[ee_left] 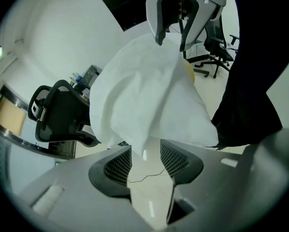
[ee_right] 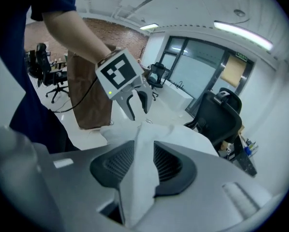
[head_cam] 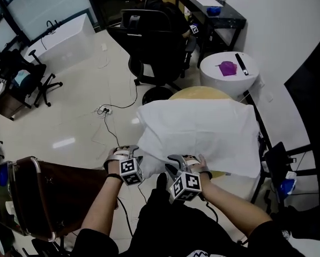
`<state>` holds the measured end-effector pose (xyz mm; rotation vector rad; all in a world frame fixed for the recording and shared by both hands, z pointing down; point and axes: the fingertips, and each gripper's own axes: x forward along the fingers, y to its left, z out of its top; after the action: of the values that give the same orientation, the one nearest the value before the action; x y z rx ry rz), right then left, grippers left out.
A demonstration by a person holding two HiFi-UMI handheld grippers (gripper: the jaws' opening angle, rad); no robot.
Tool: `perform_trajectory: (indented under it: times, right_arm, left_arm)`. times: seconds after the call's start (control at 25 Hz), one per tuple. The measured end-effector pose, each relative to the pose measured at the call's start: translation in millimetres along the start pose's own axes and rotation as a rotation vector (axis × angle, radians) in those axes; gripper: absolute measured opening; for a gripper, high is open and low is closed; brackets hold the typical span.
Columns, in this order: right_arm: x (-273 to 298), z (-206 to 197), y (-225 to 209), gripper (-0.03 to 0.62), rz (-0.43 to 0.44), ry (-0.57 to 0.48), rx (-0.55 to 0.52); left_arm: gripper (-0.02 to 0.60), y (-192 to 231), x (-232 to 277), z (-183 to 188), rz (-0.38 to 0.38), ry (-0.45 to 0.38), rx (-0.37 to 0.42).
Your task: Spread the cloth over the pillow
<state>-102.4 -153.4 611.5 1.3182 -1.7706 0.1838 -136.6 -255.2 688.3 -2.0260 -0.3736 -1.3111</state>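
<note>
- Left gripper [head_cam: 133, 155] [ee_left: 146, 151], at 7 o'clock in the head view, close to the person: jaws parted, pale floor showing through the gap, one hanging corner of the cloth just at the tips, pads not pressing on it.
- Right gripper [head_cam: 177, 163] [ee_right: 142, 153], at 6 o'clock, just beside the left one: jaws clamped on a fold of the cloth, the fabric filling the gap between the pads.
- Brown seat [head_cam: 63, 197] with a metal frame, at 8 o'clock, on the floor left of the left forearm.
- Cloth [head_cam: 202, 130] [ee_left: 144, 95] [ee_right: 183, 132], white, at centre towards 3 o'clock: draped over the pillow, near edge hanging down at both grippers.
- Pillow [head_cam: 197, 92], yellow, under the cloth: only a curved strip visible beyond the far edge.
- Power strip [head_cam: 103, 110] with trailing cable, on the floor at 10 o'clock.
- Round white table [head_cam: 213, 76], at 1 o'clock beyond the pillow: purple item [head_cam: 227, 67] on top.
- Black office chair [head_cam: 154, 42], at 12 o'clock.
- Black desk [head_cam: 224, 20], furthest, at 1 o'clock against the wall.
</note>
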Motion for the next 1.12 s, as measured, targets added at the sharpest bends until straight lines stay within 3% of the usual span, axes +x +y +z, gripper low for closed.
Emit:
perform_trajectory:
  times: [0.16, 0.36, 0.48, 0.56, 0.64, 0.92, 1.12]
  right_arm:
    - [21.1, -5.1, 5.5, 0.138, -0.067, 0.070, -0.130]
    - [36.0, -21.0, 9.8, 0.138, -0.079, 0.152, -0.179]
    - [34.2, -19.5, 9.5, 0.114, -0.086, 0.148, -0.148]
    - [28.0, -16.2, 7.3, 0.031, -0.092, 0.129, -0.115]
    - [22.3, -12.9, 3.5, 0.012, -0.100, 0.110, -0.085]
    - [-7.8, 3.8, -32.2, 0.011, -0.166, 0.050, 0.007]
    - [-36.4, 5.5, -85.9, 0.011, -0.273, 0.027, 0.069]
  left_arm:
    - [0.176, 3.4, 10.2, -1.3, 0.025, -0.043, 0.028]
    - [0.172, 6.7, 19.6, 1.4, 0.034, -0.087, 0.057]
    - [0.126, 6.2, 25.5, -0.8, 0.010, -0.085, 0.088]
    - [0.063, 8.4, 25.1, 1.0, 0.006, -0.095, 0.102]
    - [0.000, 11.0, 21.2, 4.2, 0.002, -0.112, 0.112]
    - [0.000, 39.4, -23.6, 20.4, 0.041, -0.127, 0.176]
    - [0.000, 104.1, -62.8, 61.8, 0.170, -0.137, 0.306]
